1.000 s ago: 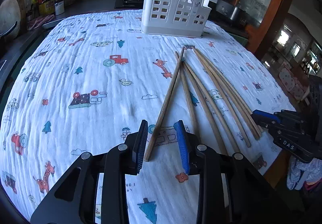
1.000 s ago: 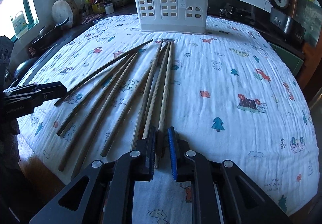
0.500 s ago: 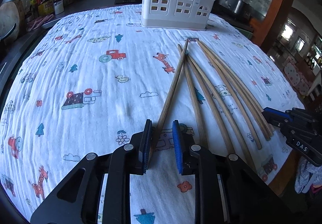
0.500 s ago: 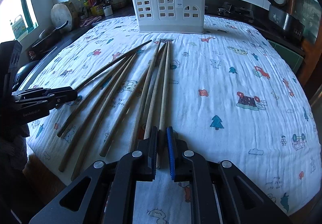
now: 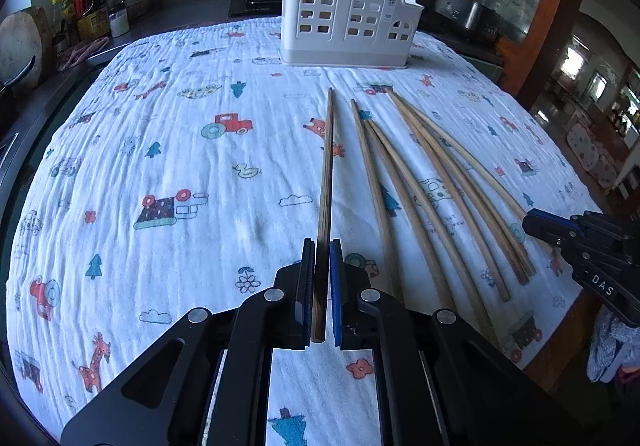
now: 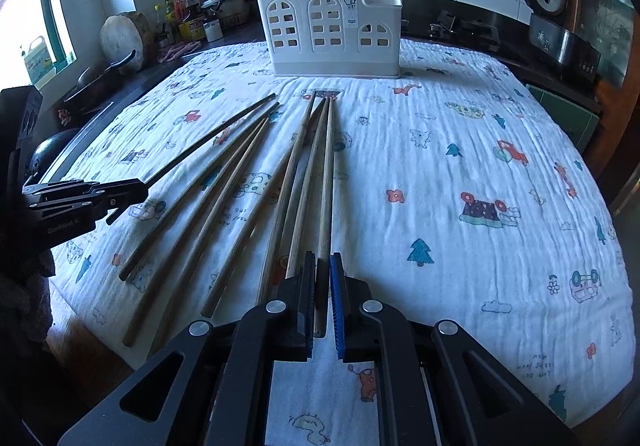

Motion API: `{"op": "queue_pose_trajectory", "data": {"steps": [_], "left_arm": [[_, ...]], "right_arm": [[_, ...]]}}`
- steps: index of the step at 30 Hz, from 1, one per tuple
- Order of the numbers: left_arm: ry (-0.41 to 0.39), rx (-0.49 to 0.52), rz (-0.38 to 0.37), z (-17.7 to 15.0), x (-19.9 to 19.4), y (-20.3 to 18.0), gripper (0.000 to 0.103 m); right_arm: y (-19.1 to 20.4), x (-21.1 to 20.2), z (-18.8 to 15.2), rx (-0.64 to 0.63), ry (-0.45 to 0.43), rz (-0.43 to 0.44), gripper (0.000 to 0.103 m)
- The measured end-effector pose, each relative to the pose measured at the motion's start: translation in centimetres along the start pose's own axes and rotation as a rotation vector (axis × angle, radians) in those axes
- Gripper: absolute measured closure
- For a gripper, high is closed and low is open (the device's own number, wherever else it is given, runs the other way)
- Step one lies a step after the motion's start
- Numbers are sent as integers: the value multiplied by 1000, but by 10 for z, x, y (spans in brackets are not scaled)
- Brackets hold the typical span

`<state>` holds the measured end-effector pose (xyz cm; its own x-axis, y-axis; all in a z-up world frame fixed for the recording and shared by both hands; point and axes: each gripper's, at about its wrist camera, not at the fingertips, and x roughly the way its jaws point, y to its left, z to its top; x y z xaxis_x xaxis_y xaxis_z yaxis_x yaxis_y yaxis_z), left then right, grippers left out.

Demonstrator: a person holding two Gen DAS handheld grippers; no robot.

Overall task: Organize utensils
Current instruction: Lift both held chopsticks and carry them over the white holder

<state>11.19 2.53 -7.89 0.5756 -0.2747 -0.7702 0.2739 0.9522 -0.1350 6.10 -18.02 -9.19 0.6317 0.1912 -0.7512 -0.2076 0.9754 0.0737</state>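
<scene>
A white cloth (image 5: 168,173) printed with small trains, trees and giraffes covers the table, and a white utensil caddy (image 5: 348,25) stands at its far edge. Through my left wrist camera, my left gripper (image 5: 320,258) is clamped on one long, thin wooden chopstick (image 5: 327,173) that points at the caddy. The loose chopsticks (image 5: 432,181) fan out beside it. Through my right wrist camera, my right gripper (image 6: 321,270) has closed on the rightmost chopstick (image 6: 327,181) near the front edge.
</scene>
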Motion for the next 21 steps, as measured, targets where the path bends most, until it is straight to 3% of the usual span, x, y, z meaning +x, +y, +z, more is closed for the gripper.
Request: {"op": "queue_pose_trajectory", "data": {"steps": [12,21], "left_arm": [[-122,20,-49,37,-47,-8,97],[-181,31,-71,69,-59,-11,97]], "right_arm": [[1,-45,49,-59,-146,-14,95],[5,-51,85,-87,-203,-7,96]]}}
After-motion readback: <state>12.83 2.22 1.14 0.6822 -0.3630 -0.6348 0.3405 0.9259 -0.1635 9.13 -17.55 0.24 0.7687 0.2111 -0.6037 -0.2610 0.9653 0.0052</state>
